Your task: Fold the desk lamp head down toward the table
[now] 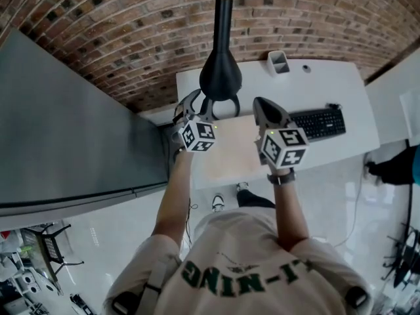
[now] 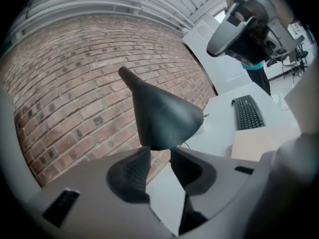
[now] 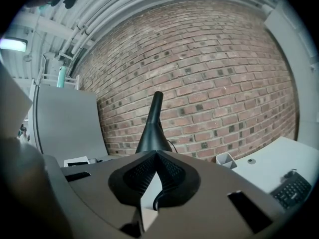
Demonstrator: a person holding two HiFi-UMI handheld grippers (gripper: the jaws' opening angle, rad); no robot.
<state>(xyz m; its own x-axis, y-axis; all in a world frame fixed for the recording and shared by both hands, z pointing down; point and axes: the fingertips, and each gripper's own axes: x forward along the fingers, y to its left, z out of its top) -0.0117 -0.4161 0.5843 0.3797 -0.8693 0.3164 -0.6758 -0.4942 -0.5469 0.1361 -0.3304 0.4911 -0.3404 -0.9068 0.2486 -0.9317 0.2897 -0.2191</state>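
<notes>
Head view shows you standing at the white desk (image 1: pixel 328 87) with the black lamp head (image 1: pixel 220 76) raised above its far edge, in front of the brick wall (image 1: pixel 131 38). Your left gripper (image 1: pixel 200 105) sits just beside the head's lower rim, its 2 jaws apart with nothing pressed between the pads. The right gripper (image 1: pixel 260 105) hangs near it, over the desk beside the keyboard (image 1: pixel 319 121), with its jaw tips together and empty. The head is a smooth cone that looks rigid and light, probably slick under the pads, and its joint may resist. The flared rim, or the narrow neck (image 1: pixel 223 15) where the cone tapers, looks like the surest place to take hold. A push on the broad curved side could slide off. In the right gripper view the long axis runs close to upright, leaning slightly. The neck rises toward the ceiling and the wide mouth opens downward toward the desk.
</notes>
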